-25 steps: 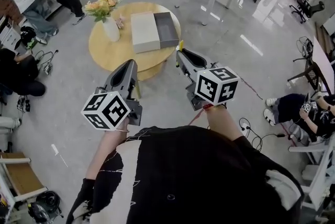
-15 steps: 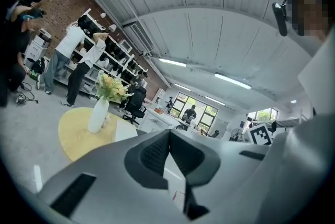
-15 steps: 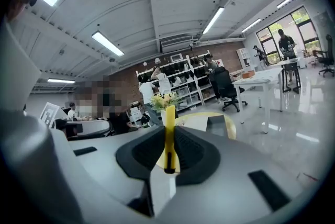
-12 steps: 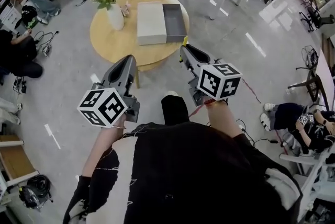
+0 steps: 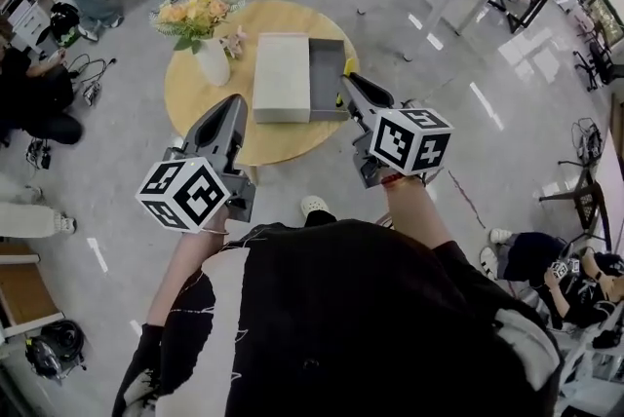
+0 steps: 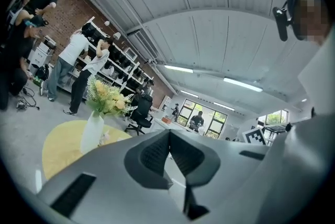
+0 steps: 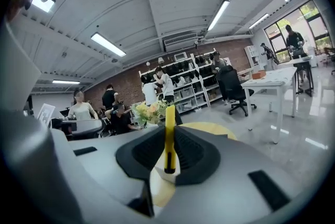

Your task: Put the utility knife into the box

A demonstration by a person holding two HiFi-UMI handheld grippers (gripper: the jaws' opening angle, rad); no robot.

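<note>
Now the right tool (image 5: 349, 94) is clamped on the yellow utility knife (image 7: 169, 134), which stands out past its jaw tips. The open grey box (image 5: 327, 74) on the round surface (image 5: 195, 103) lies just ahead, slightly left. The left tool (image 6: 168, 139), closed and empty, is farther from it.

Box (image 5: 328, 79) right of vase (image 5: 213, 62), on table (image 5: 198, 109)

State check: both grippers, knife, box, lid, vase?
left gripper: shut, empty
right gripper: shut on utility knife
utility knife: held upright between the fingers, not yet in box
box: open, nothing visible inside
white lid: off, flat beside box
vase: upright, holding flowers
</note>
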